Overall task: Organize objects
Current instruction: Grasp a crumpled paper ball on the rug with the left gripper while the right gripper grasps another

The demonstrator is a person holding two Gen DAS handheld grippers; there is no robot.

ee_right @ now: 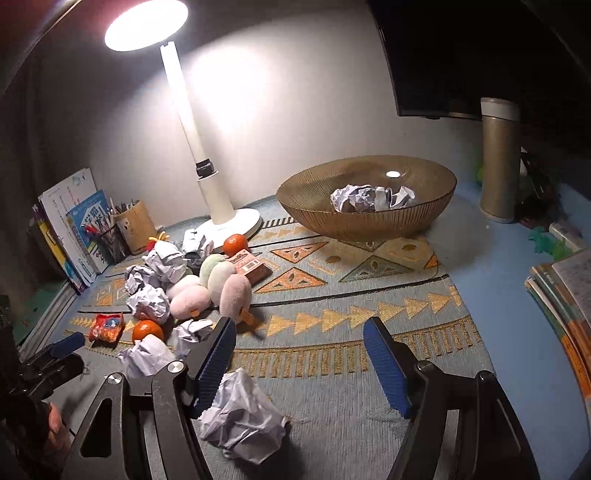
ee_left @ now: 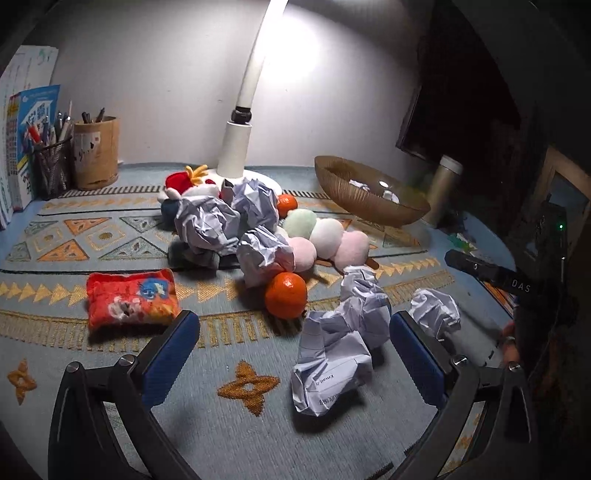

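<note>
Bare mat point(ee_right: 332, 369) btwn right tongs point(ee_right: 299, 365) & bowl point(ee_right: 365, 221); lamp point(ee_right: 218, 206), paper-and-plush pile point(ee_right: 184, 280) crowding left.

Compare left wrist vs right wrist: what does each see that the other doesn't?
Left wrist only: the red-and-white plush behind the paper pile.

Right wrist only: the lit lamp head, the orange carton behind the pastel plush balls, and the stacked books at the right edge.

Both: the bowl holding crumpled paper, two oranges, the red snack pouch, pen holders, and loose paper balls near open, empty jaws.
</note>
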